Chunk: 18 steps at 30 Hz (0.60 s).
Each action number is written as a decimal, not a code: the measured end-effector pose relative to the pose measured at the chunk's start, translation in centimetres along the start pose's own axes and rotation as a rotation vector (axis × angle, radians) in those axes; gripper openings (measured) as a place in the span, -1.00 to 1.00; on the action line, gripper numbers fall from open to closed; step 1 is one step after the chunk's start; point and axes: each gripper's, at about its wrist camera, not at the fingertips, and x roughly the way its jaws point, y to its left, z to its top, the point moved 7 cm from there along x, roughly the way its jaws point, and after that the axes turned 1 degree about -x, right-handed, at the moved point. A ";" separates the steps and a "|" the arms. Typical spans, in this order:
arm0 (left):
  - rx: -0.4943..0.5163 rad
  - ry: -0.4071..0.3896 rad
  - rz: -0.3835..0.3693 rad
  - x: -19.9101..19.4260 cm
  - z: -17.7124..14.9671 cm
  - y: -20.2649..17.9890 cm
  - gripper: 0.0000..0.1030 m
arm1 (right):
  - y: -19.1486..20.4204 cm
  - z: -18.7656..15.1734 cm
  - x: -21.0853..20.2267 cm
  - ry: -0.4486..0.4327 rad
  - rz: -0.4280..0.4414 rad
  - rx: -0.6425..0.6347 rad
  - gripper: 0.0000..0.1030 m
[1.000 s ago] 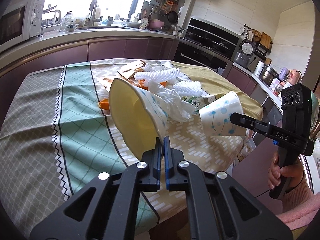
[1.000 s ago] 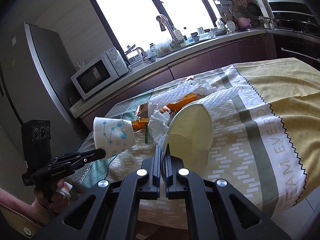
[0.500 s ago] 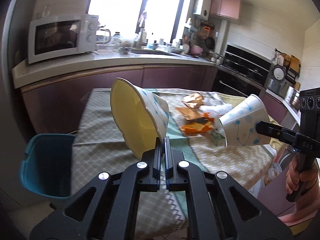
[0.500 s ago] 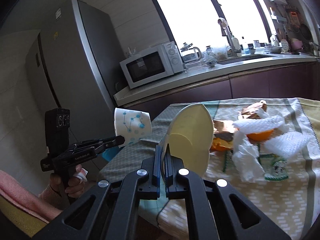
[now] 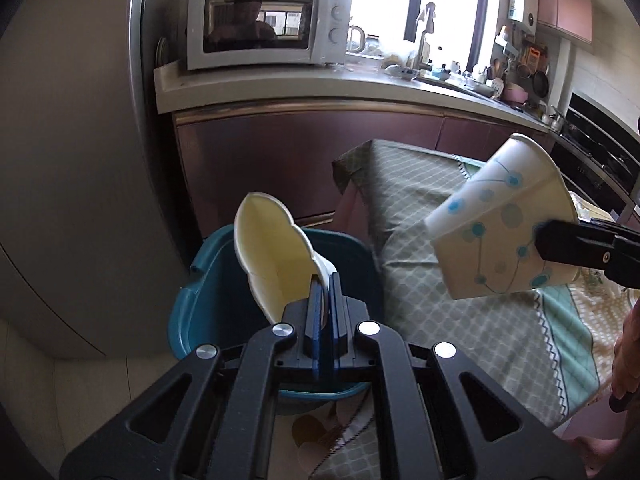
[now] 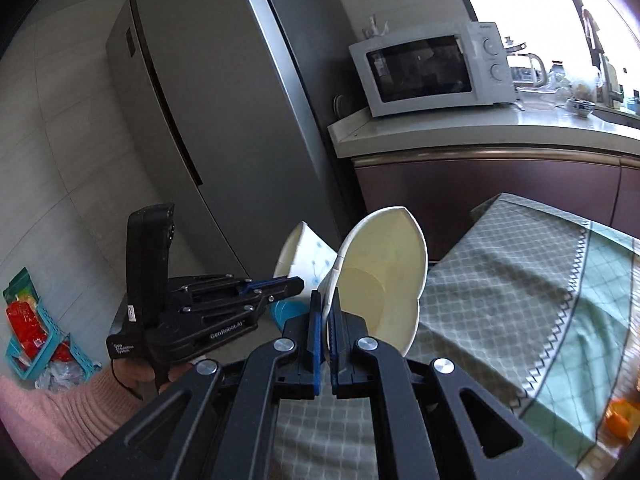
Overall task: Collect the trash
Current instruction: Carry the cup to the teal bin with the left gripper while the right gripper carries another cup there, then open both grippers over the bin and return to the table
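My left gripper (image 5: 327, 280) is shut on the rim of a crushed paper cup (image 5: 276, 256) with a yellow inside, and holds it over the teal trash bin (image 5: 208, 300) on the floor. My right gripper (image 6: 327, 300) is shut on the rim of a second paper cup (image 6: 380, 280) with blue dots, held above the table's corner. In the left wrist view that second cup (image 5: 504, 236) hangs at the right, pinched by the right gripper's fingers (image 5: 580, 248). In the right wrist view the left gripper (image 6: 296, 282) shows with its cup (image 6: 304, 254) at the left.
The table with a green patterned cloth (image 5: 460, 300) stands to the right of the bin. A grey fridge (image 6: 224, 100) and a counter with a microwave (image 5: 264, 26) stand behind. A small teal basket (image 6: 36, 344) sits on the floor. An orange peel (image 6: 620, 420) lies on the table.
Both grippers have swung left, away from the trash pile on the table. The left cup has come over the teal bin; the right cup follows near the table's corner.
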 end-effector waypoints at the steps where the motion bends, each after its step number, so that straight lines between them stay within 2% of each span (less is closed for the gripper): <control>1: -0.002 0.016 0.010 0.8 0.0 0.7 -0.91 | -0.1 0.2 1.2 0.019 -0.003 0.002 -0.95; 7: -0.031 0.093 0.038 5.7 -0.4 3.3 -0.91 | -1.1 0.4 7.6 0.128 -0.032 0.015 -0.94; 10: -0.050 0.125 0.041 8.1 0.0 4.1 -0.88 | -1.6 0.1 9.9 0.180 -0.069 0.024 -0.83; 11: -0.052 0.132 0.047 8.7 0.1 4.4 -0.87 | -1.8 0.0 10.4 0.191 -0.075 0.024 -0.79; 12: -0.049 0.135 0.054 9.1 0.3 4.6 -0.76 | -1.9 -0.1 10.7 0.198 -0.081 0.027 -0.75; 14: -0.047 0.141 0.067 9.9 0.5 4.8 -0.69 | -2.0 -0.1 10.8 0.194 -0.097 0.029 -0.50; 18: -0.059 0.123 0.068 9.9 1.3 5.1 -0.64 | -1.9 -0.2 9.6 0.165 -0.087 0.036 -0.47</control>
